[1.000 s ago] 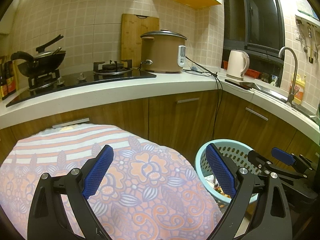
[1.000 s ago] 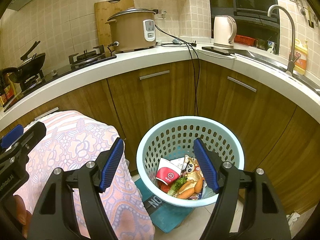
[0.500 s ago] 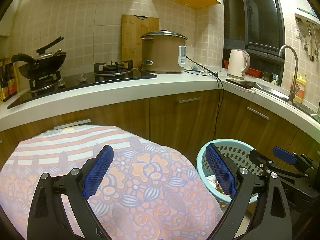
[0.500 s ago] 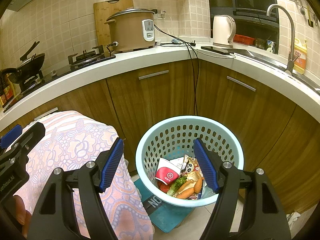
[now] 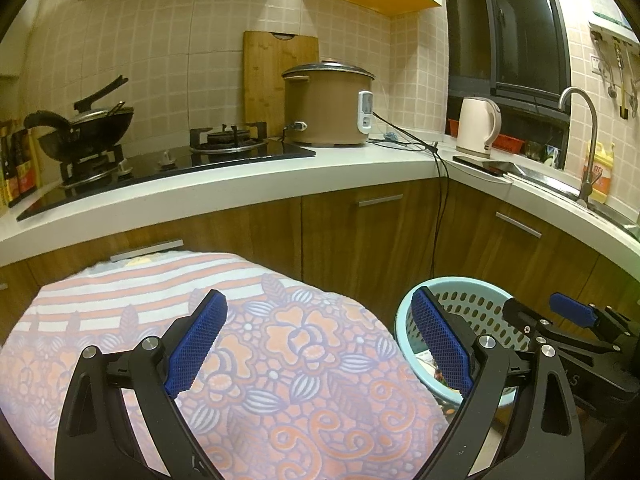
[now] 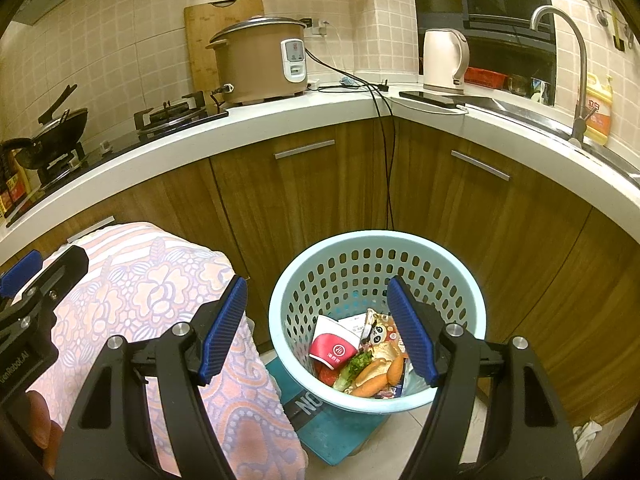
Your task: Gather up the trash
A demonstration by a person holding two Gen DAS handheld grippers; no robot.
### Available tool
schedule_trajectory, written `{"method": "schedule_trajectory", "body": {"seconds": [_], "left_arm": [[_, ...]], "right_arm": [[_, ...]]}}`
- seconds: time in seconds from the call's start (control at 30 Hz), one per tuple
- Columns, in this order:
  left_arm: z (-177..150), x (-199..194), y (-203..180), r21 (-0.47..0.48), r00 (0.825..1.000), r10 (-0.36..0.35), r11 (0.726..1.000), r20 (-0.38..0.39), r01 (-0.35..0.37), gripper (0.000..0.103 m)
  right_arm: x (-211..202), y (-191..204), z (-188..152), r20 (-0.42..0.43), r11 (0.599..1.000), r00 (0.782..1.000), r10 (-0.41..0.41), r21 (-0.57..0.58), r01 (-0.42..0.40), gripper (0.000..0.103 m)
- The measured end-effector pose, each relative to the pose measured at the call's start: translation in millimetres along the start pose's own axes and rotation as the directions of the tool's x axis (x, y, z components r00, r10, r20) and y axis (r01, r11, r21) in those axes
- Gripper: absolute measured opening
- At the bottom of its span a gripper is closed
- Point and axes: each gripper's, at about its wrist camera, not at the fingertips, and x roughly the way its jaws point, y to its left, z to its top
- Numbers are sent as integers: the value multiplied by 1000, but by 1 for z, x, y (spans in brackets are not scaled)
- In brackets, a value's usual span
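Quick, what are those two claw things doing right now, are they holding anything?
Left gripper: open, holding nothing, above the floral cloth.
Right gripper: open, holding nothing, above the trash basket.

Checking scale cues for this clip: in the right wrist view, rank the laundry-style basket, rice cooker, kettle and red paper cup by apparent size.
1. Light blue basket, though it is nearest.
2. Rice cooker.
3. Kettle.
4. Red paper cup, inside the basket.

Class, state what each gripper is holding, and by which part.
Nothing: the left gripper and right gripper are both open and empty.
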Motion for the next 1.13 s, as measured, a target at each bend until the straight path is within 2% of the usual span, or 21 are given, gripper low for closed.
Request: {"method": "schedule_trajectory", "body": {"seconds": [0.8,0.97,1.13], "left_arm": [[5,2,10,20,1000,0,1000,15,0,92],[4,4,9,14,999,-30,999,-11,30,95],[2,4,8,7,1000,-20,1000,-14,20,95]], "right_arm": [[-1,-1,0,0,1000,1000,-2,3,2,69],[-2,-2,-1,2,1000,1000,-5,7,5,69],[-3,-1,-1,2,1000,1000,-7,7,7,69]]}}
